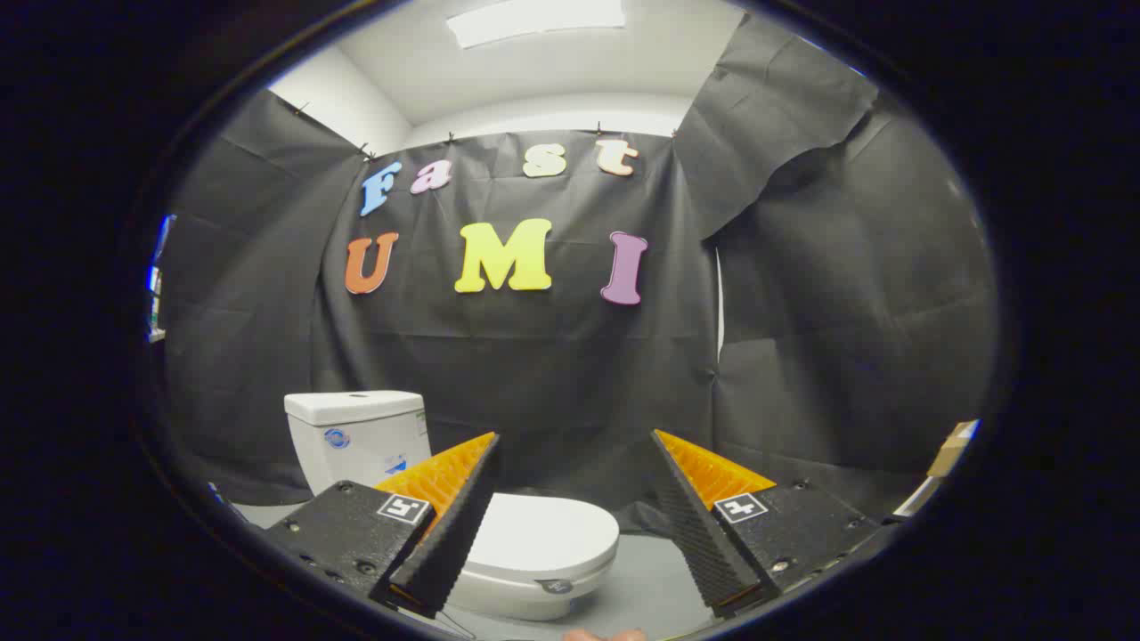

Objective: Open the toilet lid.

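A white toilet stands on the grey floor against the black cloth wall. Its lid point(539, 532) lies flat and closed over the bowl point(521, 595). The white tank point(356, 438) rises behind the left finger. My gripper point(574, 450) is open, its two orange-and-black fingers spread wide with nothing between them. The left finger point(450, 512) overlaps the lid's left part in view, and the lid's front right shows in the gap between the fingers. The gripper is above and short of the lid, apart from it.
Black cloth hangs on the back and right sides. A grey floor point(650, 579) runs to the right of the toilet. A cardboard box point(948, 450) sits far right beyond the right finger point(712, 516). A fingertip of a hand point(606, 635) shows below the fingers.
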Demonstrator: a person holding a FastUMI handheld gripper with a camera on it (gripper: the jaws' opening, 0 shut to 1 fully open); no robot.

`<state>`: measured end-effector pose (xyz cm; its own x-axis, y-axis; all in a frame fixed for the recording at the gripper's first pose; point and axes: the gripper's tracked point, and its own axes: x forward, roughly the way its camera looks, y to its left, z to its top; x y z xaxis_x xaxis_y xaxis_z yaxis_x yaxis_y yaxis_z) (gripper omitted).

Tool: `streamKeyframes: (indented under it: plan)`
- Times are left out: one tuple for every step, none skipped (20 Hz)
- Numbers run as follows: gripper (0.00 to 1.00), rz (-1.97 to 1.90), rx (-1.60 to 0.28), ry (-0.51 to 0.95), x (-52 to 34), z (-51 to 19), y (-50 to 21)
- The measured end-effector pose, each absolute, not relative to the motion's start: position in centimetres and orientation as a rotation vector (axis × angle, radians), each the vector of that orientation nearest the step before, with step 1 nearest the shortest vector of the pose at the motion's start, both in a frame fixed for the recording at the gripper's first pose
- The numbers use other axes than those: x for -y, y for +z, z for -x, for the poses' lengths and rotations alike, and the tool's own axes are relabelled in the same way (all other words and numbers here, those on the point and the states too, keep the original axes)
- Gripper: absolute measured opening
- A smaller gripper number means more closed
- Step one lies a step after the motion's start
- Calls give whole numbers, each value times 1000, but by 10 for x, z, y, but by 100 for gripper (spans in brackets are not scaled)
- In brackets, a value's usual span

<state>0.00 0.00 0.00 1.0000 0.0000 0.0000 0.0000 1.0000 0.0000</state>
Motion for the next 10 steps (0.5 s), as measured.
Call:
streamKeyframes:
  plan:
    - [100,1,-1,-3,1,0,0]
    - [100,-1,-4,-3,0,0,-1]
    - [100,-4,-8,-5,1,0,-2]
    - [100,-6,-10,-5,0,1,-2]
    - [100,-6,-11,-5,0,0,-2]
    - [100,-4,-11,-7,1,0,-2]
    - [100,-1,-11,-7,1,2,-2]
    - [100,3,-13,-9,1,1,-3]
    - [100,5,-14,-9,1,1,-3]
    - [100,6,-16,-12,2,1,-3]
